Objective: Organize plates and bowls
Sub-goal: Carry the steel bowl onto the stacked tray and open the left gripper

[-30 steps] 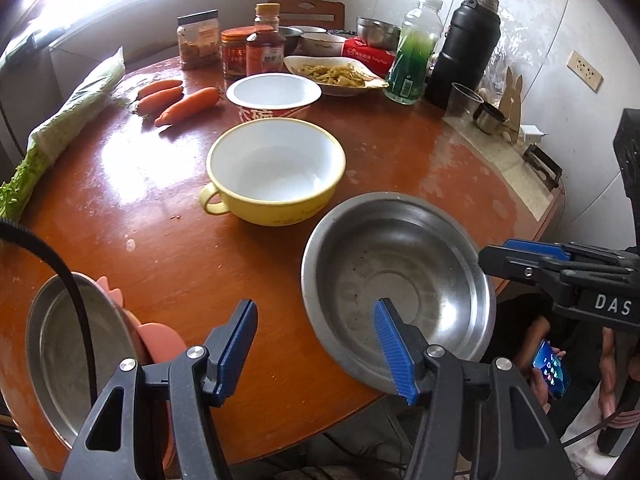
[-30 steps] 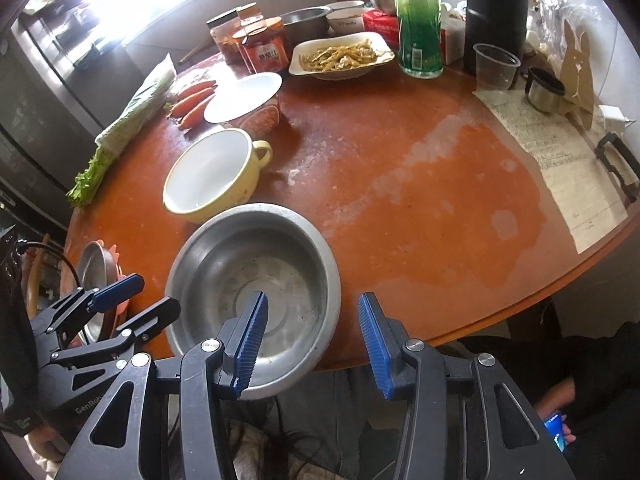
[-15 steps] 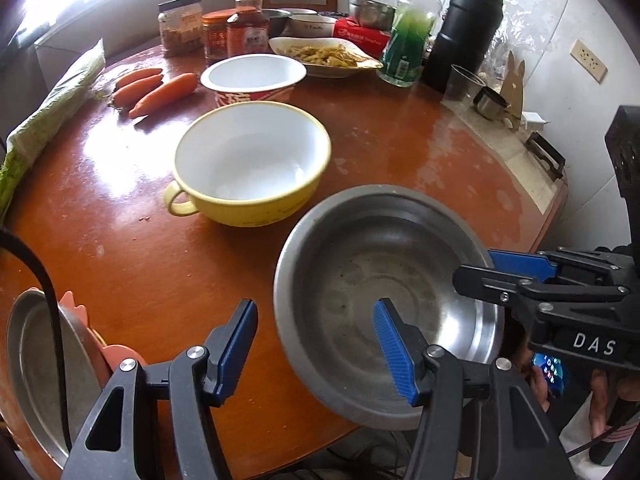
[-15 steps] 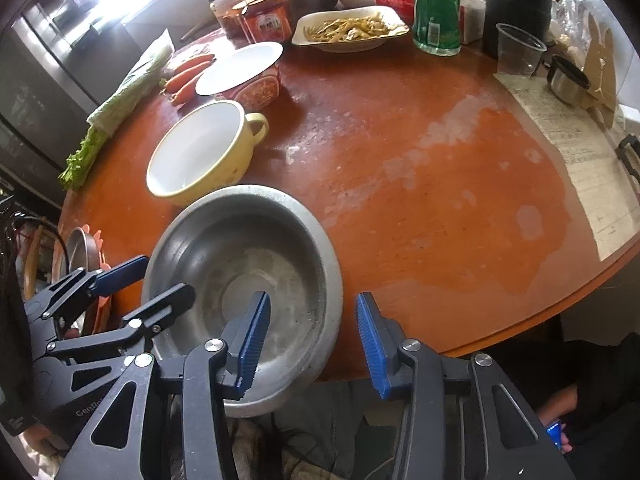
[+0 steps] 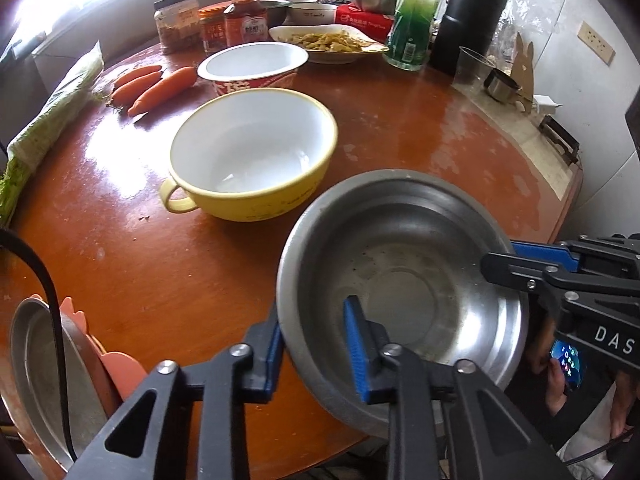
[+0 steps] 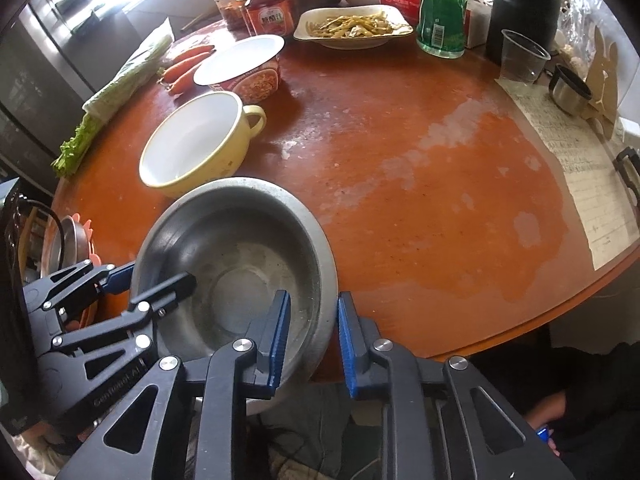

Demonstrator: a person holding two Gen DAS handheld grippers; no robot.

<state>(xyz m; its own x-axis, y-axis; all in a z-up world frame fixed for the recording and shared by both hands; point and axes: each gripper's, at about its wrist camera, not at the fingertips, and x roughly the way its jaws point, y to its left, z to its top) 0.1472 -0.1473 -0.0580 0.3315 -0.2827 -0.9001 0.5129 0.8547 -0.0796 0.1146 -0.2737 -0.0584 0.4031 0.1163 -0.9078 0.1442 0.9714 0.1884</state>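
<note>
Steel bowl [image 5: 400, 280] tilted off table [image 5: 160, 280] edge: left claw [image 5: 316, 344] and right claw [image 6: 314, 340] just closing, each clamping rim, opposite sides sharing load.

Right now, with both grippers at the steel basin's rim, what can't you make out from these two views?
- Steel basin: whether its base is off the table; its own wall hides that in both views.
- Left gripper: outer pad's contact, behind the rim, left view.
- Right gripper: near rim, hidden by its fingers, right view.
- Steel plate: cut by the left view's edge, crossed by a cable.
</note>
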